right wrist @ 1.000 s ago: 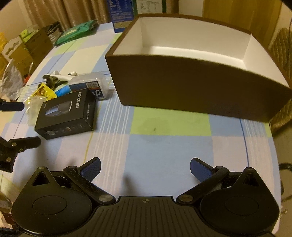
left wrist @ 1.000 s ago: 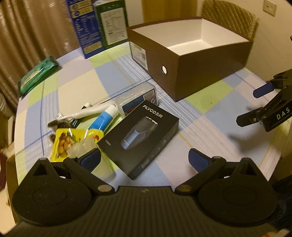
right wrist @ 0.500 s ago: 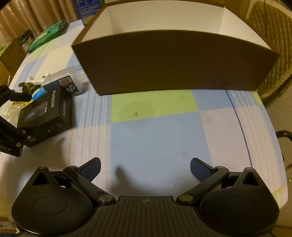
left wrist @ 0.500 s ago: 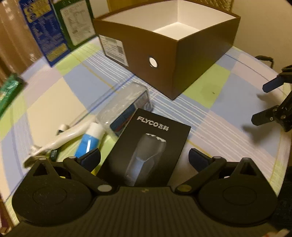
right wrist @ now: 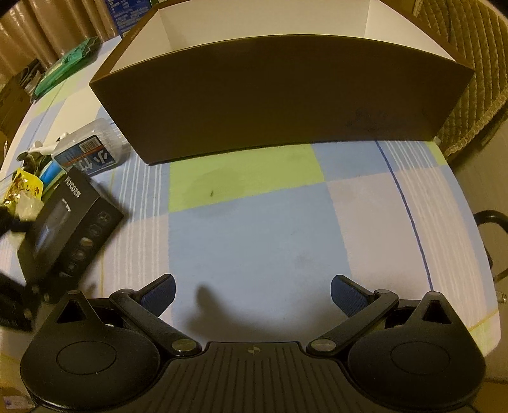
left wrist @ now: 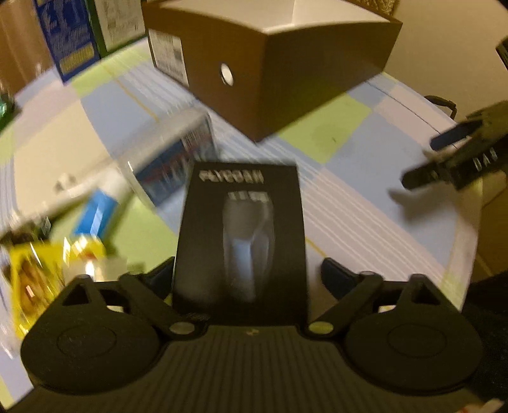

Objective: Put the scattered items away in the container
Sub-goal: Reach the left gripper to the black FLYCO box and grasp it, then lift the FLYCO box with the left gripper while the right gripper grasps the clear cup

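Left tongs [left wrist: 247, 274] spread, just been closing, astride the black box [left wrist: 241, 235] lying on the table [left wrist: 365, 203]; its long axis runs straight ahead between them; right tongs [right wrist: 252, 292] spread, empty, farther off; brown container [right wrist: 285, 95] beyond.

A round table under a checked cloth of pale blue, green and white squares [right wrist: 254, 241] fills the scene in dim, warm light. Brown pleated curtains [right wrist: 47, 25] hang at the far left; a quilted tan chair back [right wrist: 470, 73] stands far right.
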{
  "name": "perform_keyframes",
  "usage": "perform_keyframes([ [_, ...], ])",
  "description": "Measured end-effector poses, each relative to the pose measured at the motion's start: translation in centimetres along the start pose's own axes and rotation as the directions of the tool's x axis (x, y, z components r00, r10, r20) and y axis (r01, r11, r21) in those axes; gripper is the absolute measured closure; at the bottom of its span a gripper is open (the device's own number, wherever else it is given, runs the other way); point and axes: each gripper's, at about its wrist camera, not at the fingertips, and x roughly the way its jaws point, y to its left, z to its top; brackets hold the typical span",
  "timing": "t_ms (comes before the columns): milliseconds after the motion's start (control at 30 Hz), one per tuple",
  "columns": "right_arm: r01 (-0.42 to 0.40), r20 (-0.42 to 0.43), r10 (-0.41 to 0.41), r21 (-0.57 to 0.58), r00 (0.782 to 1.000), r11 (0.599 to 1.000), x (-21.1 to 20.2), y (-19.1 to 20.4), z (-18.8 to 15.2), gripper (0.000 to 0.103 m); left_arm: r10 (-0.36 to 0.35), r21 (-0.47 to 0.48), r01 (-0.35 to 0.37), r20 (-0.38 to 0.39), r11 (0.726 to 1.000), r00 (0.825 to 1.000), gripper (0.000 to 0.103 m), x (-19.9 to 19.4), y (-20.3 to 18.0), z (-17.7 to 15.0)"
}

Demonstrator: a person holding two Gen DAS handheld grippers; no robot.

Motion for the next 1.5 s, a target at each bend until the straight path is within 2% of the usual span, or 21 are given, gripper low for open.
perform_keyframes([
  [133,-0.005,-0.003,0.005,-0.008,1.000,1.000,0.1,-0.3,0.3,0.002,0.024,-0.056,-0.023,0.022,0.998,0.999,0.017,-0.6,-0.7,-0.5],
  [367,-0.017,-0.004,0.017,-0.035,1.000,0.999,0.0,-0.7,0.5,0.002,0.077,-0.116,-0.071,0.045,0.991,0.996,0.017,-0.2,-0.7,1.7],
  [533,-0.017,-0.004,0.017,-0.036,1.000,0.999,-0.2,-1.6,0.6,0.002,0.124,-0.131,-0.121,0.017,0.984,0.992,0.027,0.9,-1.5,2.2],
  [733,-0.023,-0.008,0.023,-0.043,1.000,0.999,-0.2,-2.3,0.6,0.002,0.145,-0.176,-0.139,0.023,0.975,0.989,0.027,0.5,-2.6,1.1],
  [1000,-0.044,0.007,0.045,-0.099,0.999,0.994,-0.2,-2.1,0.6,0.002,0.178,-0.265,-0.173,-0.003,0.949,0.984,0.027,-1.2,-4.6,-1.9],
  [1267,-0.066,0.009,0.068,-0.166,0.998,0.984,-0.1,-1.0,1.0,0.002,0.206,-0.328,-0.204,-0.028,0.922,0.978,0.027,-0.7,-4.9,-2.1],
  [1500,-0.104,-0.012,0.104,-0.223,0.995,0.969,0.8,1.2,1.0,0.002,0.235,-0.371,-0.236,-0.050,0.898,0.971,0.027,-2.3,-4.6,-4.3],
])
